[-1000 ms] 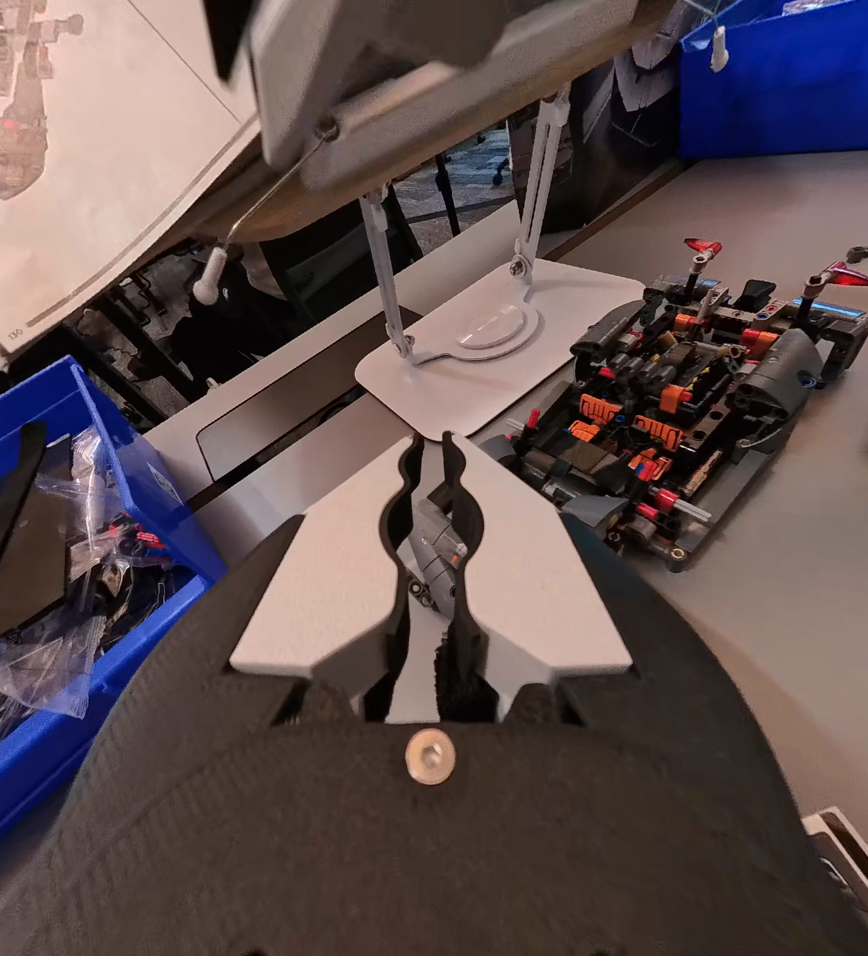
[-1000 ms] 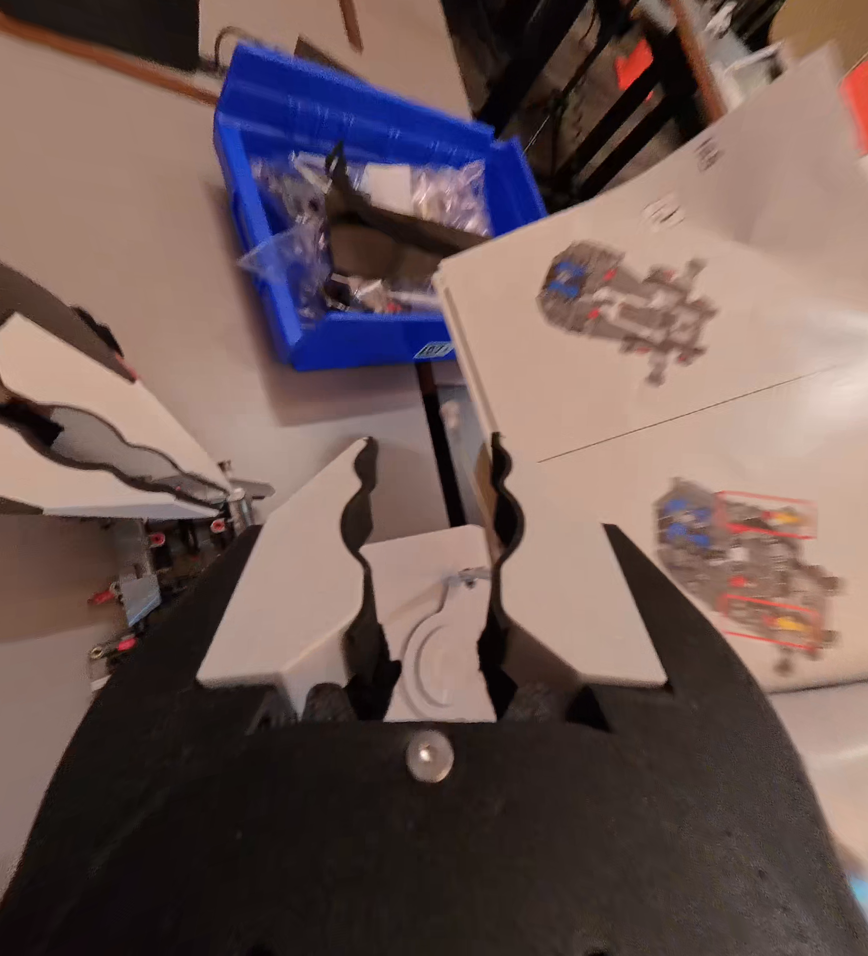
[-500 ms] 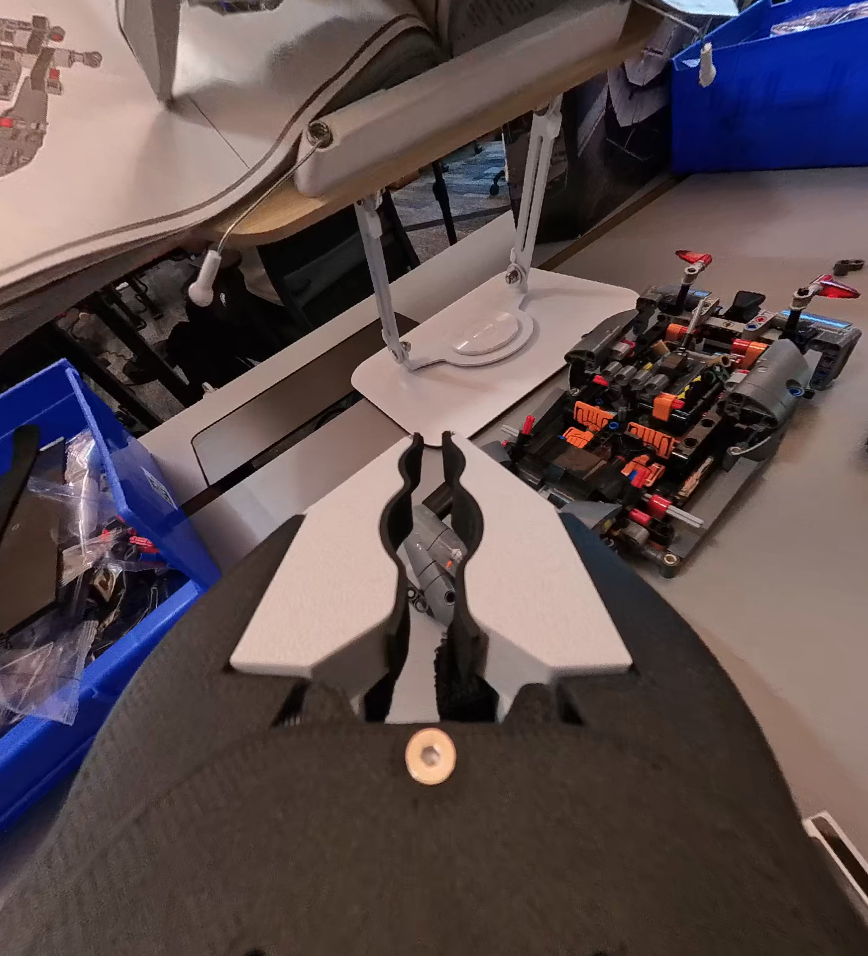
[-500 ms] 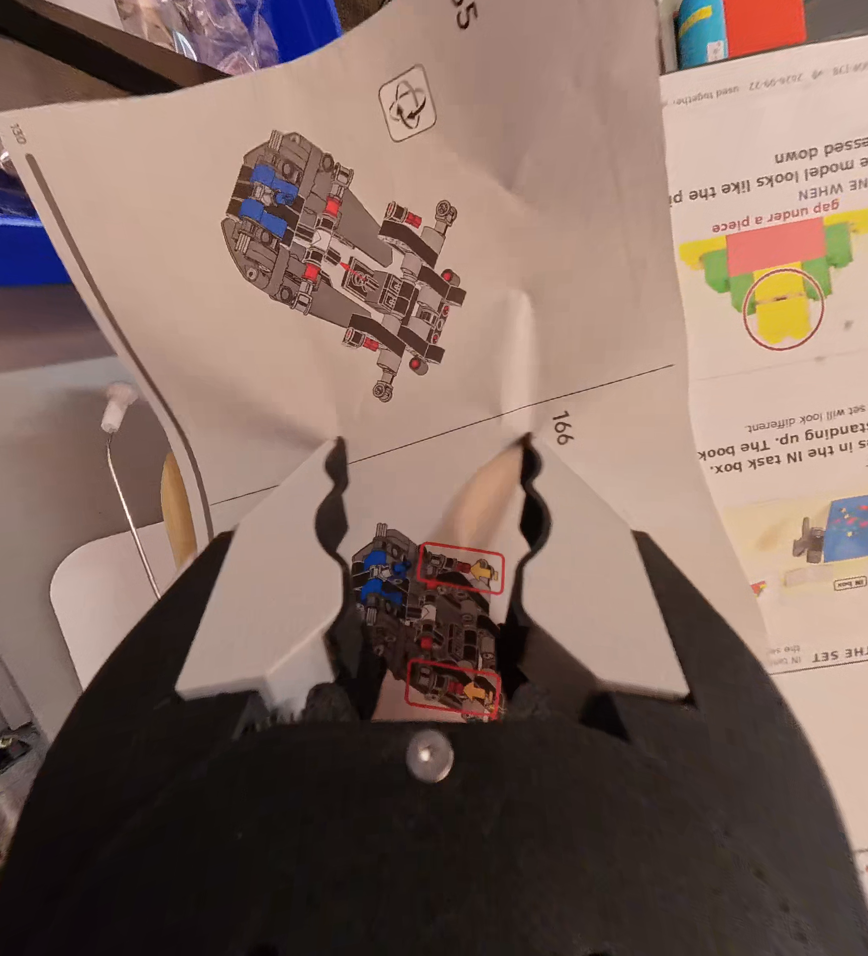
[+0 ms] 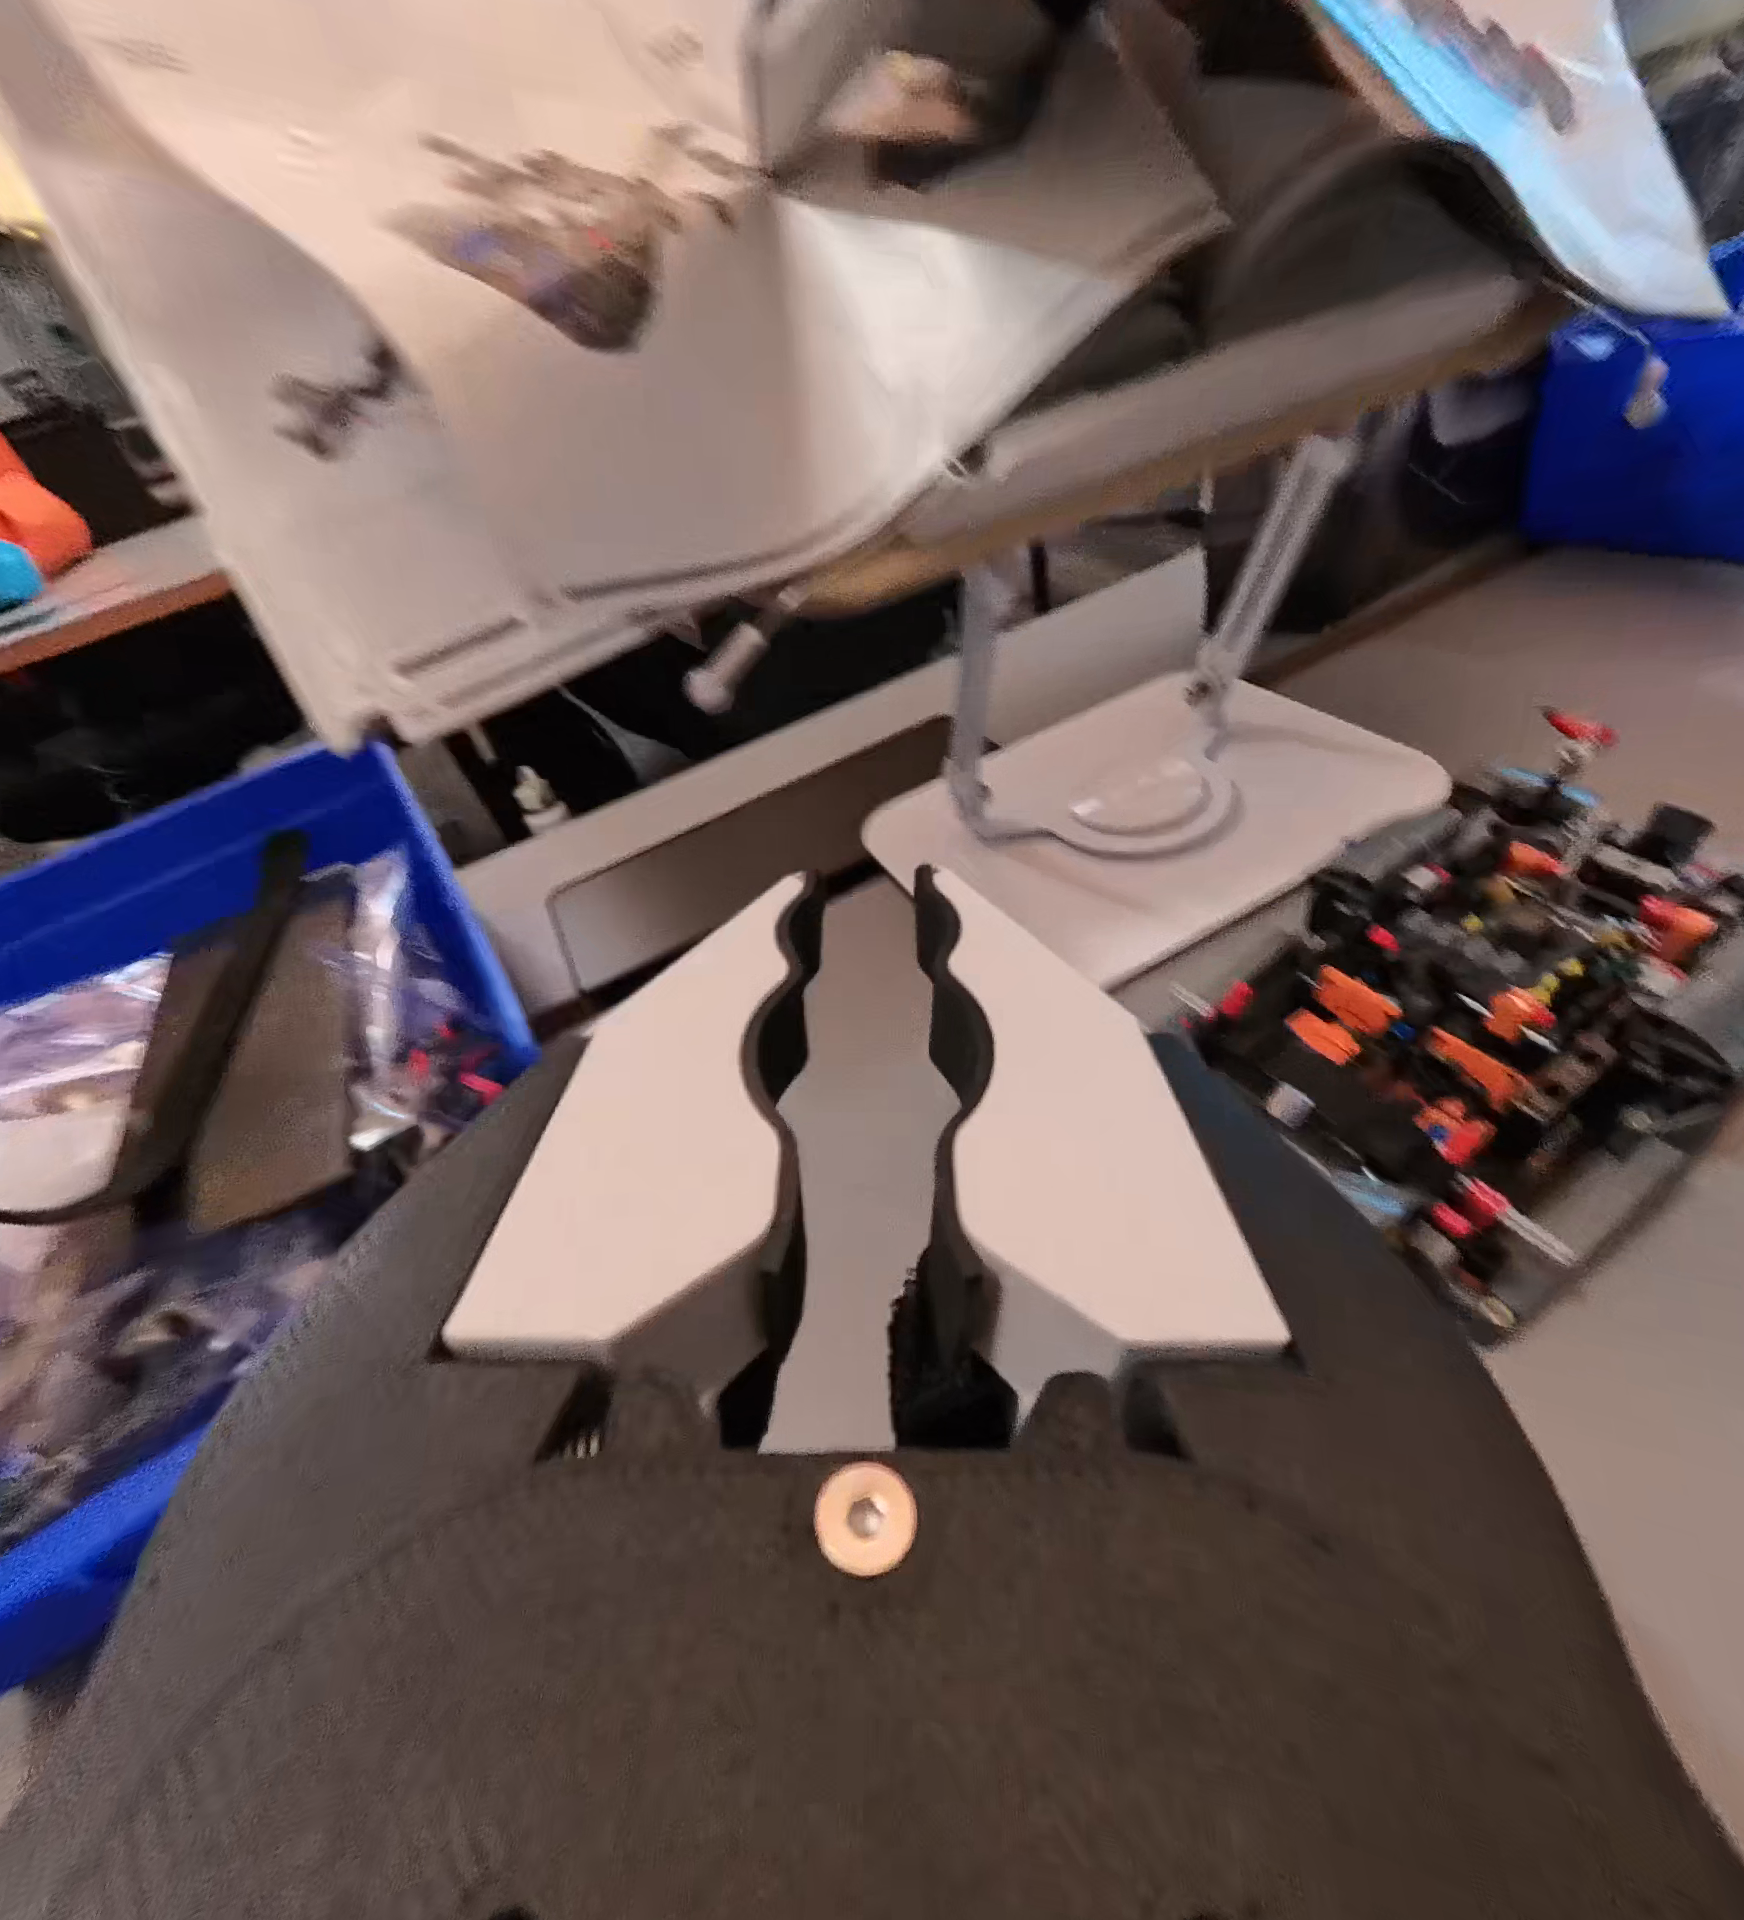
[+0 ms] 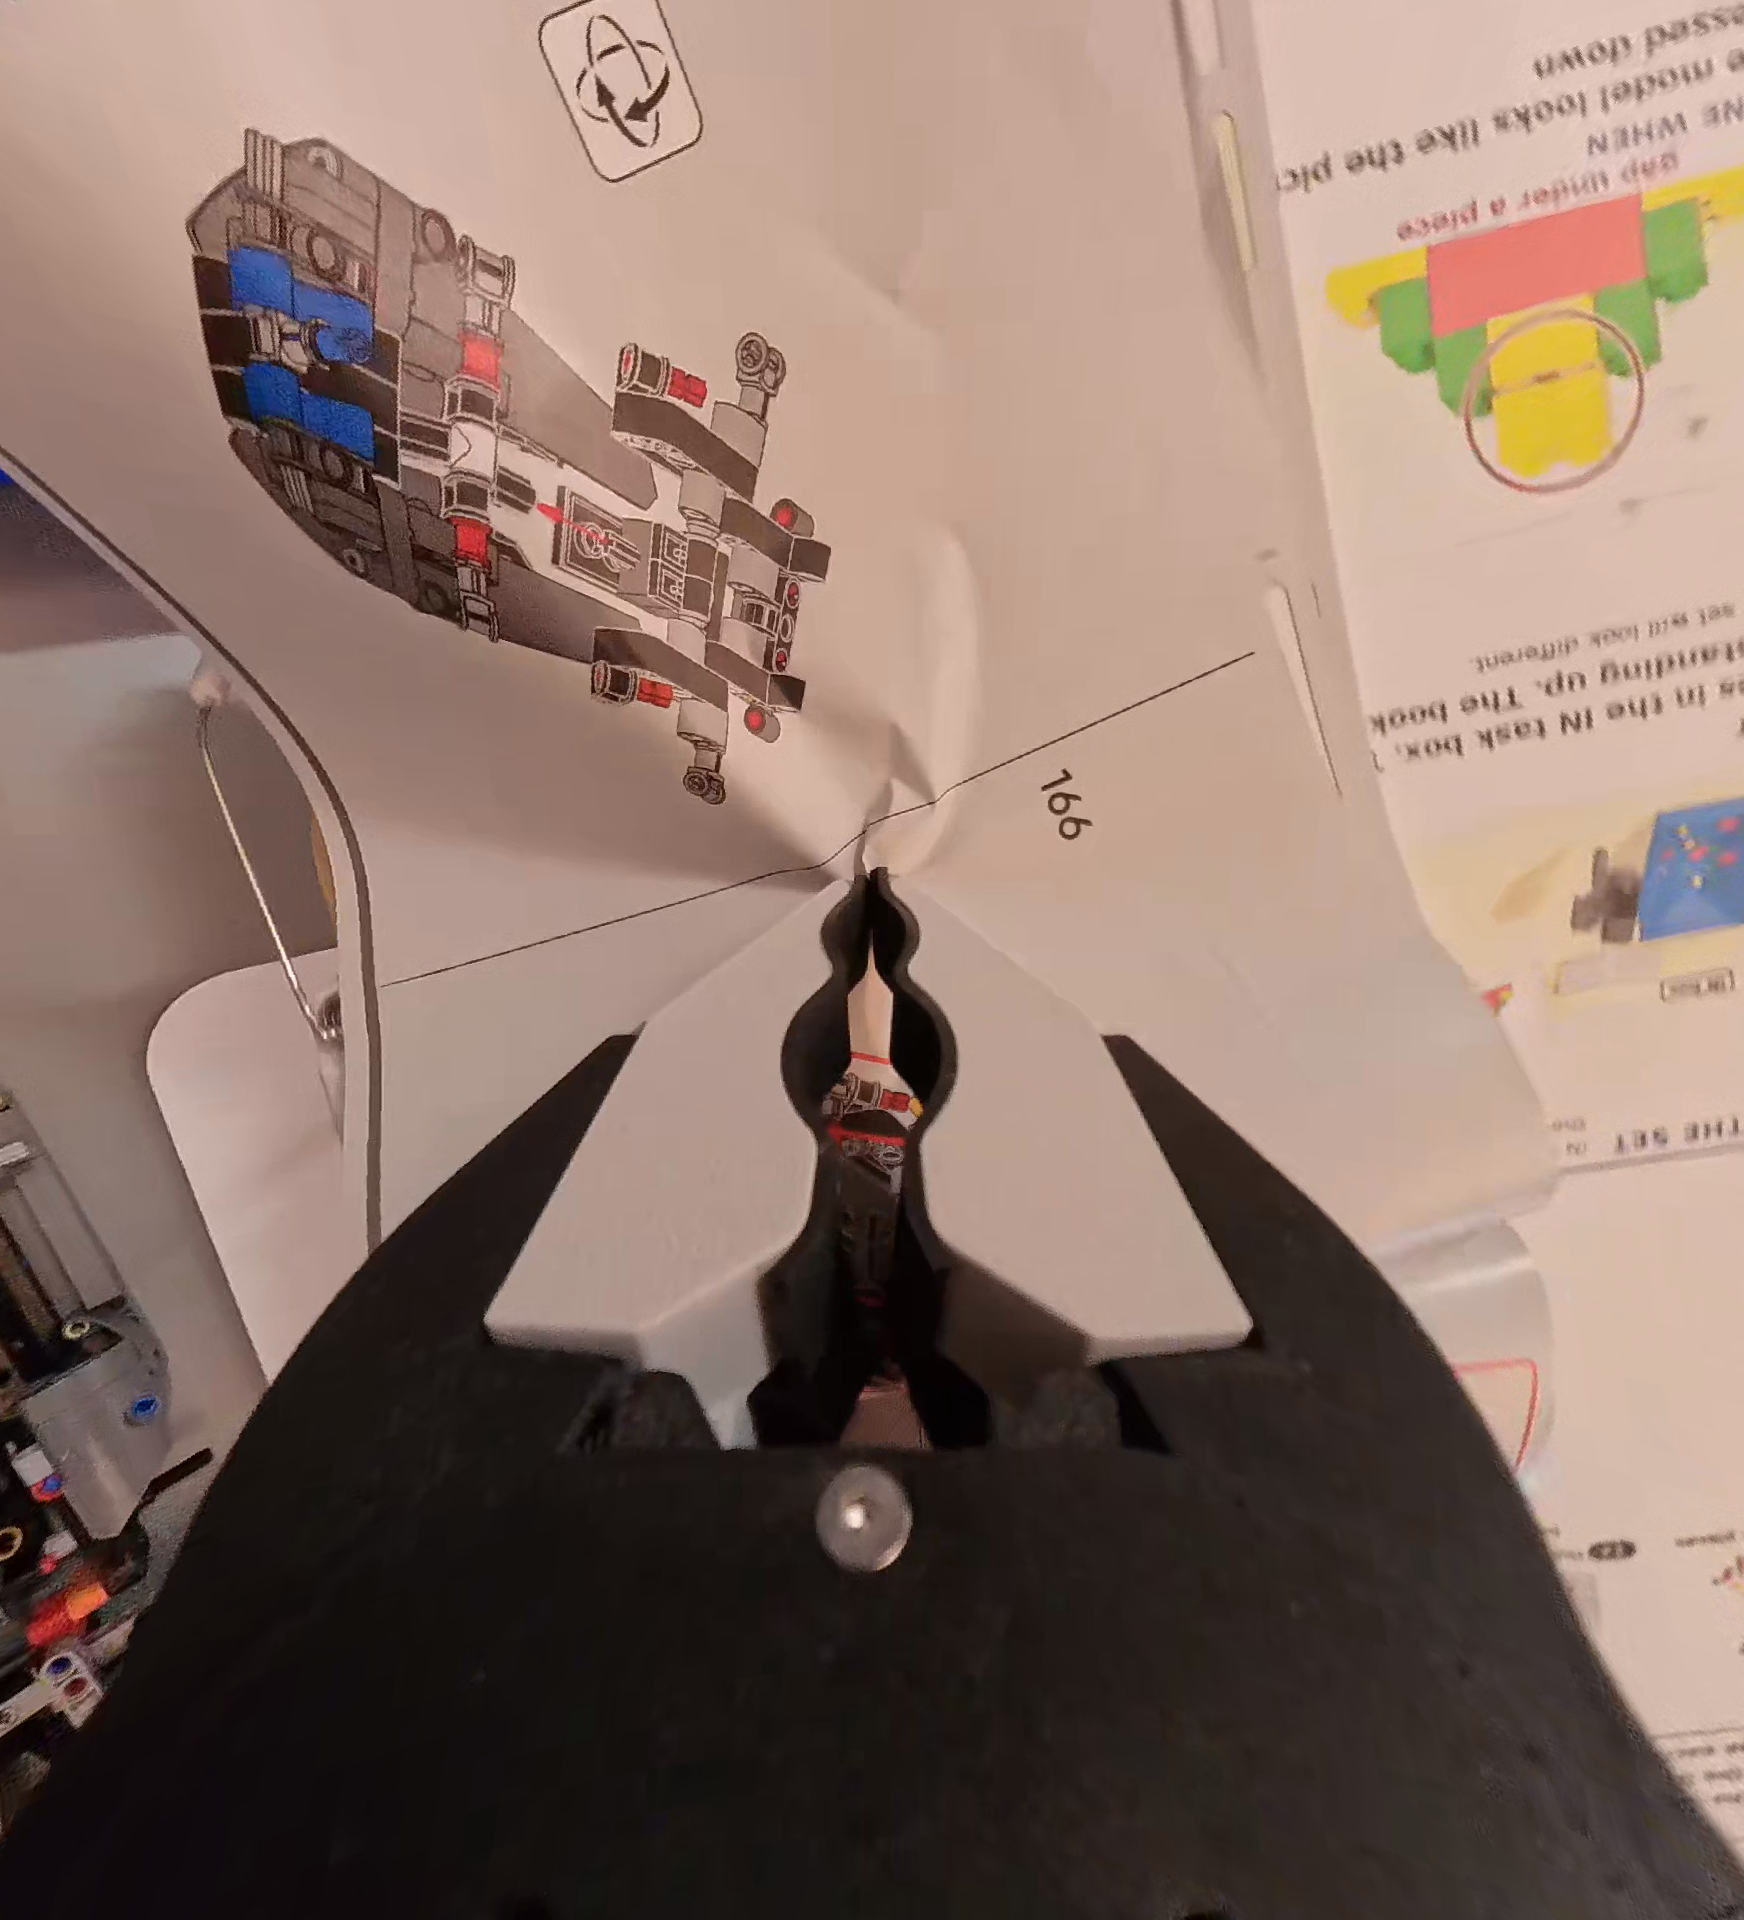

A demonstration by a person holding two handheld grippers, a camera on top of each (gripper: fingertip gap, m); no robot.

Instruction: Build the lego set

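Observation:
My right gripper (image 6: 873, 878) is shut on a page of the instruction booklet (image 6: 639, 312); the paper creases at the fingertips and bows upward. The page shows drawings of the model. My left gripper (image 5: 863, 883) is slightly open and empty above the grey table, just left of the half-built lego car (image 5: 1470, 1039), which is black and grey with orange and red parts. The booklet (image 5: 587, 364) rests on a white stand (image 5: 1159, 831) behind the car, blurred in the left wrist view. The car's edge also shows in the right wrist view (image 6: 6, 1351).
A blue bin (image 5: 172, 1091) with plastic bags and black parts sits at the left. Another blue bin (image 5: 1678, 447) stands at the back right. A printed task sheet (image 6: 1595, 520) lies to the right of the booklet. To the half-built lego car (image 5: 1470, 1039): left tips about 15 cm, right tips about 30 cm.
My right gripper has closed on the booklet page and pinched it. The grey lego piece held in my left gripper is no longer between its fingers, and that gripper has swung left.

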